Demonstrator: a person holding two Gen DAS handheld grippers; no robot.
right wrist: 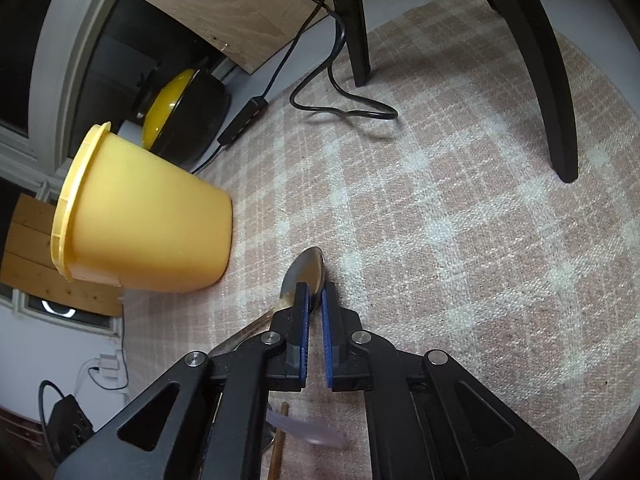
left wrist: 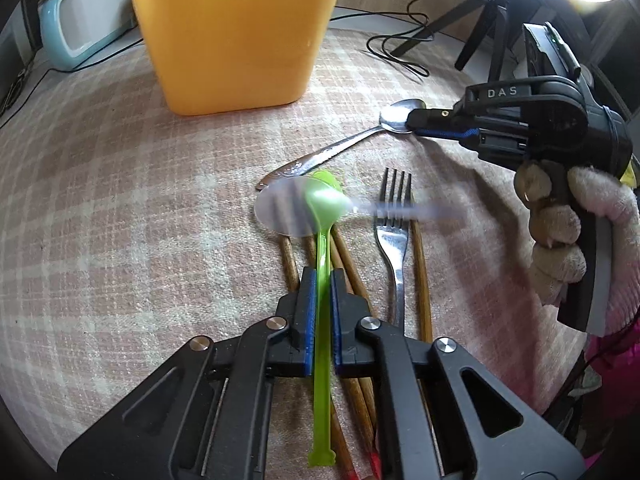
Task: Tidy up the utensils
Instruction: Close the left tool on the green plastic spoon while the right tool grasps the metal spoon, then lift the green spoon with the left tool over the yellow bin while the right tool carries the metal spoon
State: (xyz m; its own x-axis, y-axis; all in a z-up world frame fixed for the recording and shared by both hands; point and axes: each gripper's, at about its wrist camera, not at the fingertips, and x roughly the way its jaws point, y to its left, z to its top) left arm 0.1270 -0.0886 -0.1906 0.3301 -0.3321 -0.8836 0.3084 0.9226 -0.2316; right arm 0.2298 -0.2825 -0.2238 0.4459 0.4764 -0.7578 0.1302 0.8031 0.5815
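— Where's the green spoon (left wrist: 322, 264)?

— Pinched in my left gripper (left wrist: 320, 280), pointing straight ahead at the yellow tub (left wrist: 236, 36) (blurry clear spoon (left wrist: 288, 210) lies under it).

— And your right one?

— My right gripper (right wrist: 315, 294) squeezes the metal spoon's (right wrist: 306, 270) bowl; the tub sits off to its left, so left goes first.

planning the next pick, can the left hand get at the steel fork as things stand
Probably not yet: the left gripper has its fingers shut on the green spoon. The fork lies bare just beside it, apart from a blurred pale spoon handle across its tines.
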